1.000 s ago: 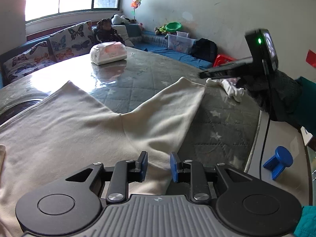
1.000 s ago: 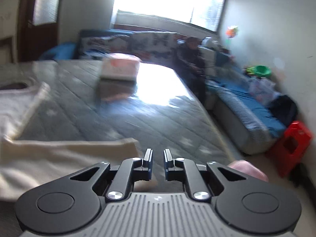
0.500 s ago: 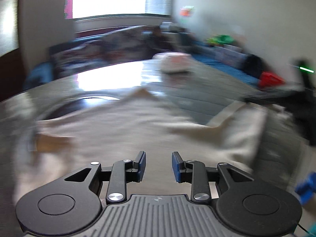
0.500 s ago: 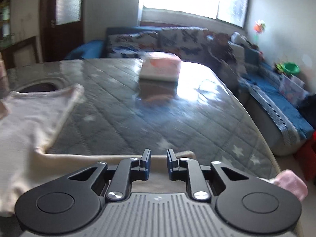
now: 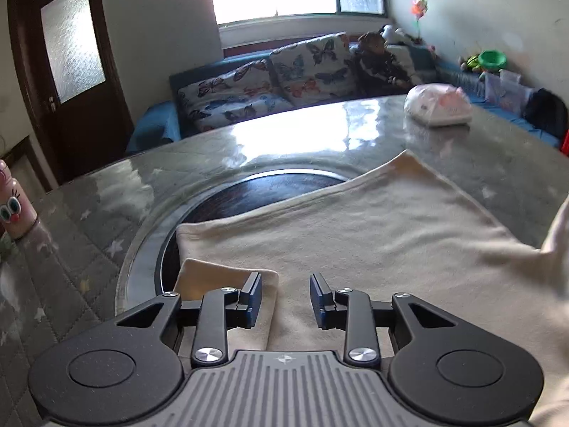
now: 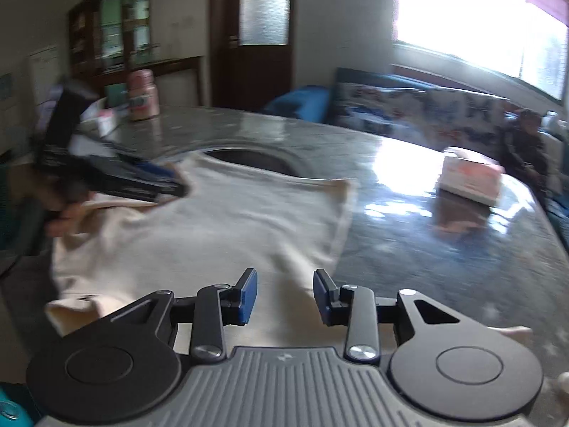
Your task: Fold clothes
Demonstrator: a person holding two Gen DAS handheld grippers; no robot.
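A cream garment lies spread on the grey quilted table, with a folded sleeve end at its left. My left gripper is open and empty, just above the cloth near that sleeve end. The garment also shows in the right wrist view. My right gripper is open and empty above the garment's near edge. The left gripper appears blurred in the right wrist view at the garment's far left corner.
A dark round inset sits in the table under the garment's far edge. A tissue pack lies at the far right of the table. A pink bottle stands at the left. A sofa runs behind.
Both grippers have swung to the left across the garment. The right gripper's jaws have opened wider. The left gripper now sits over the sleeve end.
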